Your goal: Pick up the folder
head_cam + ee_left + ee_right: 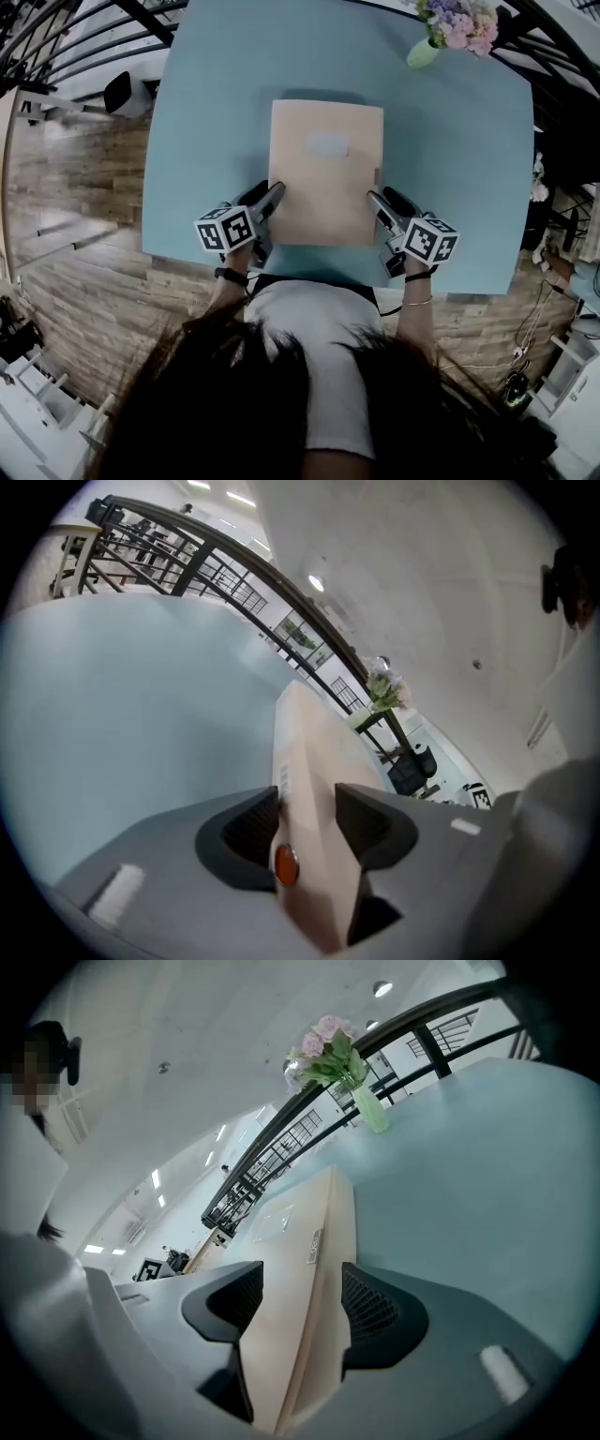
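Observation:
A pale peach folder (326, 178) with a grey label lies flat on the blue table (450, 141), close to the near edge. My left gripper (275, 194) is at the folder's near left corner and my right gripper (375, 199) at its near right corner. In the left gripper view the folder (314, 761) runs edge-on between the jaws of the left gripper (307, 813), which stand wide; an orange stud (284, 862) shows on its edge. In the right gripper view the folder (300, 1241) likewise passes between the spread jaws of the right gripper (302, 1297).
A green vase of pink flowers (457, 23) stands at the table's far right corner, and its flowers (328, 1049) also show in the right gripper view. Black railings (234, 574) run behind the table. Wooden floor (84, 187) lies to the left.

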Demonstrator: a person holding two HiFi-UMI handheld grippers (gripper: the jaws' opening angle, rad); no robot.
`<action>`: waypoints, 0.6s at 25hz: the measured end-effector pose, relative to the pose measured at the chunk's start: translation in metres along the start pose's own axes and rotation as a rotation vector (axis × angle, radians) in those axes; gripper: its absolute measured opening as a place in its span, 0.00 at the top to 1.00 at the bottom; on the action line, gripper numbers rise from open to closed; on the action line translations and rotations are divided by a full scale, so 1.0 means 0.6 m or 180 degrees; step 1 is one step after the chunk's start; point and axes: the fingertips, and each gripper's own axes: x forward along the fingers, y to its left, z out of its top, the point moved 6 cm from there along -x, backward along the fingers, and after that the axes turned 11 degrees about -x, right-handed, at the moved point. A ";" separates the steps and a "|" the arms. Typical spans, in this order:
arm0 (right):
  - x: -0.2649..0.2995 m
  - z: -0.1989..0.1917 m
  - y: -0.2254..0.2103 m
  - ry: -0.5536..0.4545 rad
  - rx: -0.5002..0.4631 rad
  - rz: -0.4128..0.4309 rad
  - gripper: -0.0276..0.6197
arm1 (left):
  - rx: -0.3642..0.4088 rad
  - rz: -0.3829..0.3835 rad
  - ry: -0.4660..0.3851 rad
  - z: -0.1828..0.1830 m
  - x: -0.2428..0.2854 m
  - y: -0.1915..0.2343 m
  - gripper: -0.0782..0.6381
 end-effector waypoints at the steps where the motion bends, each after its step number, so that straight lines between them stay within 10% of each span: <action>1: 0.001 -0.004 -0.005 0.0045 0.0044 0.0024 0.58 | -0.0022 -0.0011 -0.0008 0.000 0.000 0.001 0.55; 15: 0.031 -0.048 -0.041 0.0599 0.1048 0.1027 0.46 | -0.0150 -0.0110 -0.0062 -0.002 0.000 0.009 0.55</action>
